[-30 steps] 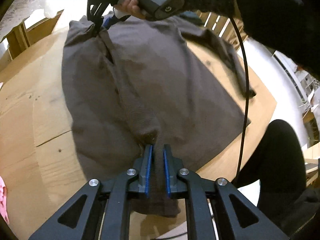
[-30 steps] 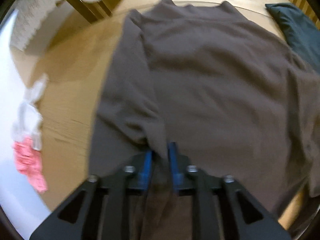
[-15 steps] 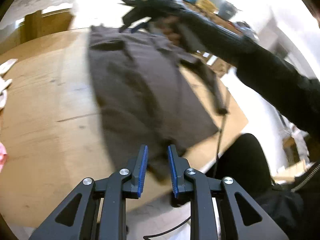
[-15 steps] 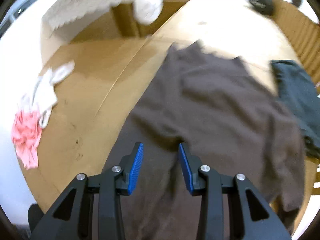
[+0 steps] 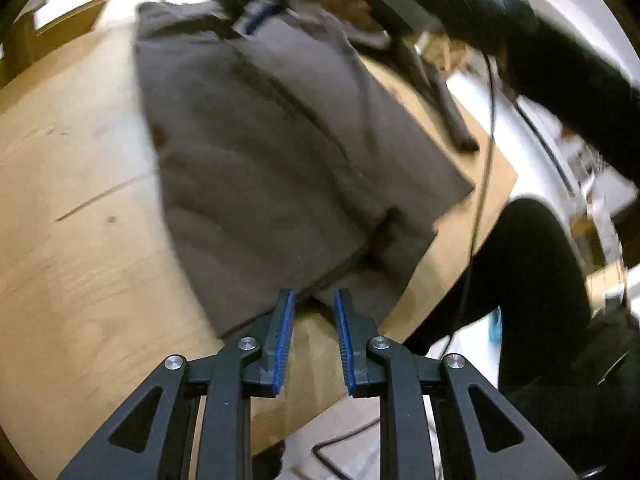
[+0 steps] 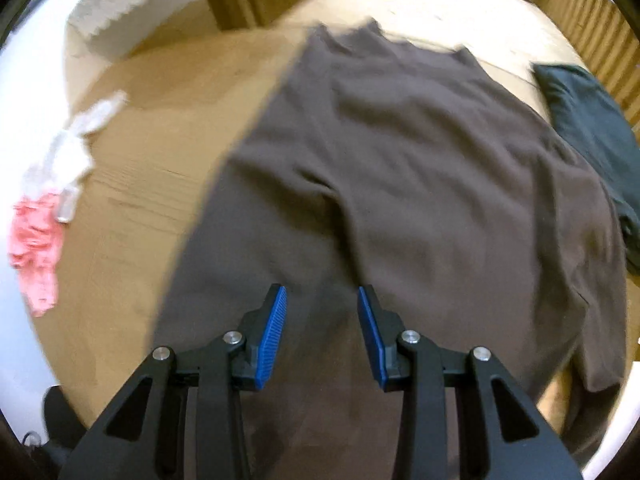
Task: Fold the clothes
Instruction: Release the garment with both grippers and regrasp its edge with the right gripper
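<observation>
Lying flat on the table [image 5: 72, 208], the brown shirt [image 6: 420, 168] sits just ahead of both tools. The left gripper [image 5: 314, 300] and right gripper [image 6: 322, 300] are open and empty. A careless grab could bunch the neat fold.

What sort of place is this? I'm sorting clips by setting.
Probably a workshop or home workroom, not a laundry: a brown garment lies spread on a bare plywood table, with a cardboard box and a cable around it.
</observation>
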Available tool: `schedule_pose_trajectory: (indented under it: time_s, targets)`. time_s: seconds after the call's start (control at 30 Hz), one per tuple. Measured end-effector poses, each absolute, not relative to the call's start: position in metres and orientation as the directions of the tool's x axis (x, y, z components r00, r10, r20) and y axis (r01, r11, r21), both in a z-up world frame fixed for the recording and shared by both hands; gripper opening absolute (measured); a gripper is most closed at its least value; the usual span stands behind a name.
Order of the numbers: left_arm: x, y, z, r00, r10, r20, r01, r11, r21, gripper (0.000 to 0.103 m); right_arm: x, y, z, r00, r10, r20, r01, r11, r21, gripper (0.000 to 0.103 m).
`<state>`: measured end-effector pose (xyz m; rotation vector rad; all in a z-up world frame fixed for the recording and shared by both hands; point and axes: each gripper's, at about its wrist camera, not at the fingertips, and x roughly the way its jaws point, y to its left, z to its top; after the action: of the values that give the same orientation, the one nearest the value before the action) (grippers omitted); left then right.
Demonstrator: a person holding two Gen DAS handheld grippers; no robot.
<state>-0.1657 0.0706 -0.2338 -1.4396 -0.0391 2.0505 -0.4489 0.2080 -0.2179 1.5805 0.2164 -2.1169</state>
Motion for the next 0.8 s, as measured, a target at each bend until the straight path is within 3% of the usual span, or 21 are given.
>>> schedule_pose_trajectory:
  time_s: [0.2, 0.37, 0.4, 0.57, 0.63, 0.8]
  targets:
    - [-0.196, 0.050, -0.250, -0.250, 0.413, -0.876, -0.329, -0.887, -0.325, 0.021, -0.456, 0.174, -0.224, -0.224, -0.243, -0.944, 0.512, -0.853, 0.098, 0.037]
    - [-0.195, 0.062, -0.254, -0.248, 0.405, -0.880, -0.376, -0.877, -0.298, 0.021, -0.440, 0.189, -0.245, -0.196, -0.236, -0.952, 0.468, -0.876, 0.121, 0.037]
    - [-0.195, 0.063, -0.254, -0.244, 0.408, -0.880, -0.381, -0.875, -0.299, 0.006, -0.440, 0.190, -0.247, -0.199, -0.238, -0.951, 0.465, -0.877, 0.122, 0.037]
    - [-0.173, 0.074, -0.253, -0.252, 0.332, -0.909, -0.499, -0.850, -0.172, 0.006, -0.437, 0.187, -0.246, -0.217, -0.217, -0.952, 0.496, -0.864, 0.084, 0.037]
    - [-0.175, 0.070, -0.245, -0.236, 0.321, -0.917, -0.489, -0.855, -0.173, 0.006, -0.438, 0.192, -0.237, -0.216, -0.241, -0.946, 0.484, -0.868, 0.111, 0.037]
    - [-0.196, 0.087, -0.210, -0.346, 0.364, -0.865, -0.529, -0.837, -0.140, 0.005, -0.443, 0.209, -0.225, -0.221, -0.285, -0.933, 0.444, -0.881, 0.164, 0.037]
